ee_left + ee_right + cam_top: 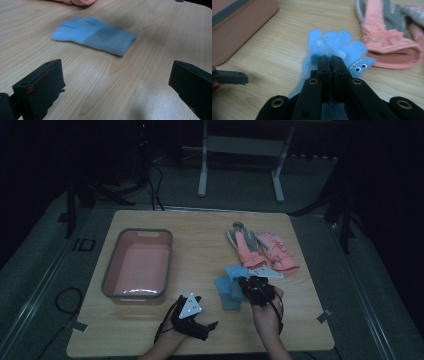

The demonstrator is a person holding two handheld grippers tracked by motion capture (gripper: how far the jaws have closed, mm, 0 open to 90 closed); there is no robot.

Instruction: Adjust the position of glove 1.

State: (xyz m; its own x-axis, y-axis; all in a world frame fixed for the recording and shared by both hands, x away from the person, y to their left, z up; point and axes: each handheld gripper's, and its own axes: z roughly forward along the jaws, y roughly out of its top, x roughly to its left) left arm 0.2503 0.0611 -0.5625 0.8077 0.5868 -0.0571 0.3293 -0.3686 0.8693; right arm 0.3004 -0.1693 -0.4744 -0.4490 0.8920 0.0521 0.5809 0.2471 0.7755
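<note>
blue knit glove, googly-eyed tag, pinched in right hand-held gripper; left hand-held gripper spread.

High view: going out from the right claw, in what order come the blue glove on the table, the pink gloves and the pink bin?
1. Blue glove on the table: lies right beside the right claw, on its left.
2. Pink gloves: just beyond the claw, toward the table's far right.
3. Pink bin: farthest, across on the table's left side.
</note>
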